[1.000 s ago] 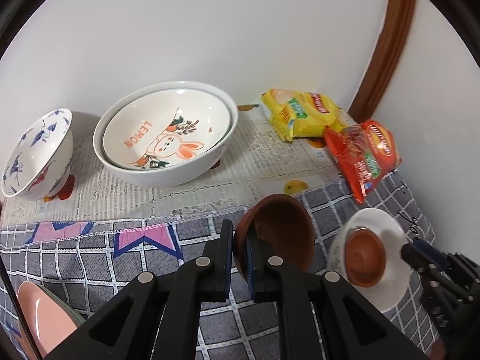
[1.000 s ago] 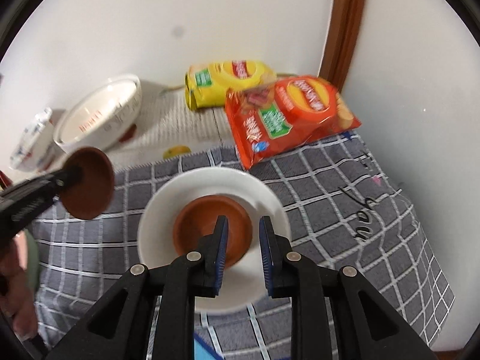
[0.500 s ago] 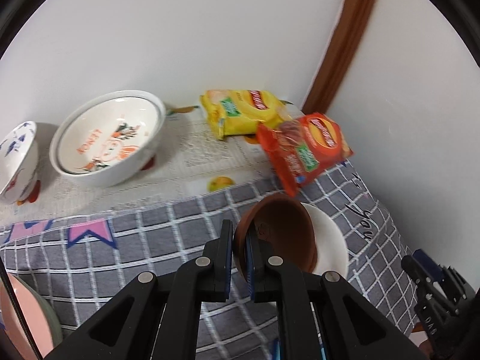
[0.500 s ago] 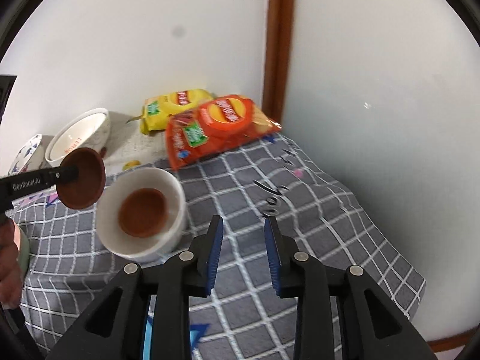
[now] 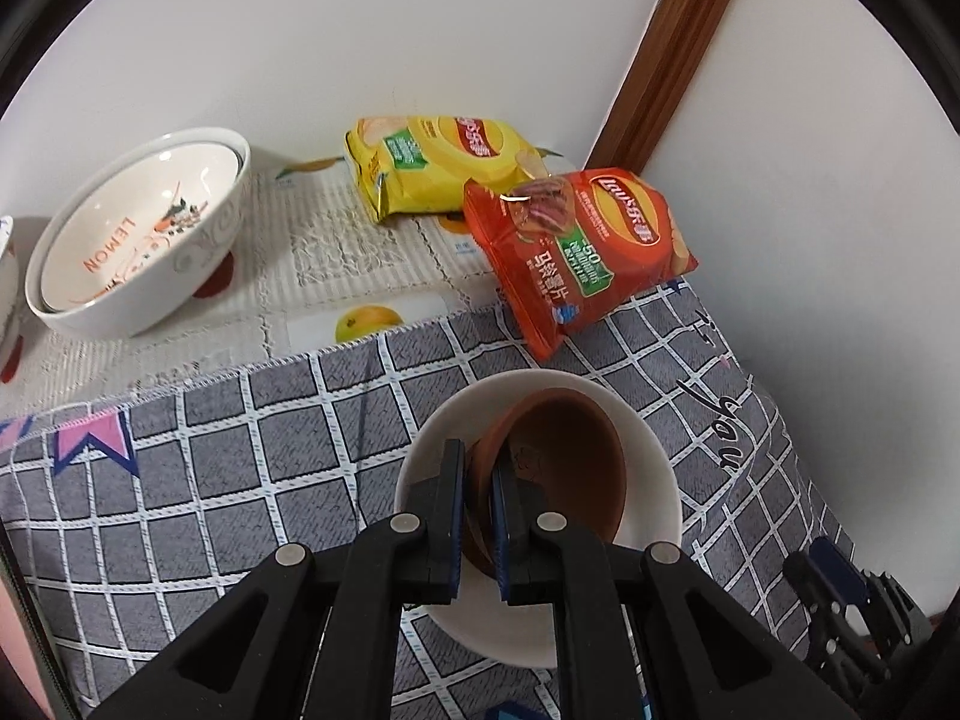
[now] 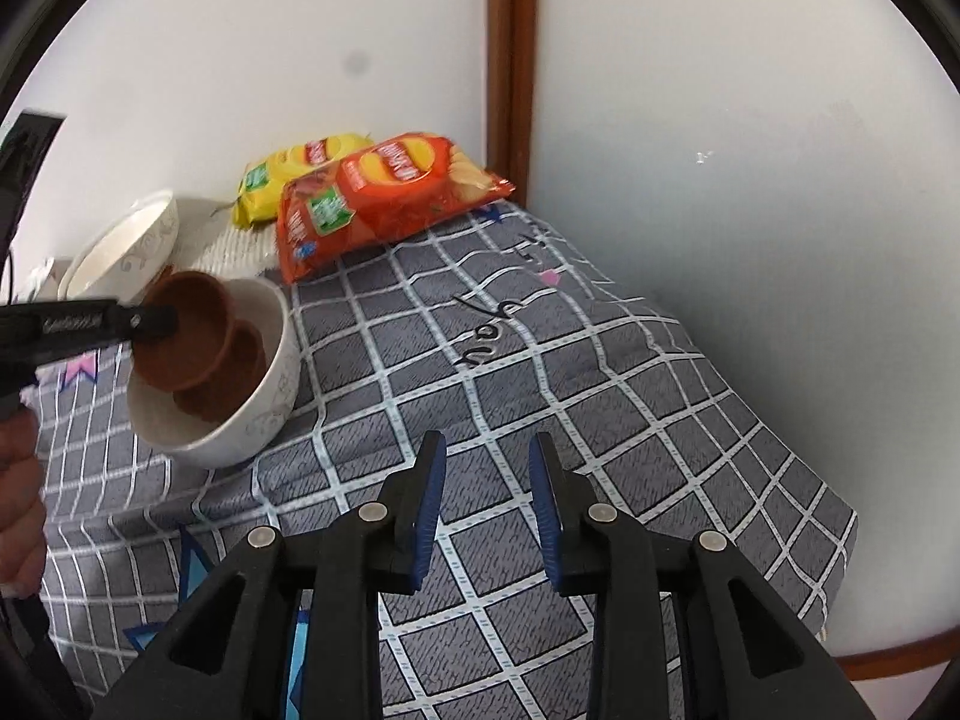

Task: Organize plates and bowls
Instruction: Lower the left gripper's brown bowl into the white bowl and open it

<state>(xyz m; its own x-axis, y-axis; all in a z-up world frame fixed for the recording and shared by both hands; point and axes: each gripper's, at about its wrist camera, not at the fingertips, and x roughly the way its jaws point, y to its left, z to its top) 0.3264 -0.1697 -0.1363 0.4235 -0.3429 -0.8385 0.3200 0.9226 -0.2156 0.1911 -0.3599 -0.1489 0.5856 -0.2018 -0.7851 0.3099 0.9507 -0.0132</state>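
Observation:
My left gripper [image 5: 478, 483] is shut on the rim of a small brown bowl [image 5: 564, 462] and holds it tilted inside a white bowl [image 5: 651, 450] on the grey checked cloth. In the right wrist view the held brown bowl [image 6: 186, 336] sits over a second brown bowl [image 6: 240, 375] that lies in the white bowl [image 6: 252, 426]. My right gripper [image 6: 486, 498] is open and empty, above the cloth to the right of the white bowl. A large white "LEMON" bowl [image 5: 138, 246] stands nested in another at the back left.
A yellow chip bag [image 5: 432, 165] and an orange chip bag [image 5: 576, 246] lie near the back corner by a brown wooden post [image 5: 678, 42]. Walls close the back and right sides. A blue-patterned bowl's edge [image 5: 5, 276] shows at far left.
My left gripper carried the brown bowl to the right and lowered it into the white bowl. My right gripper drew back from the white bowl and opened wider.

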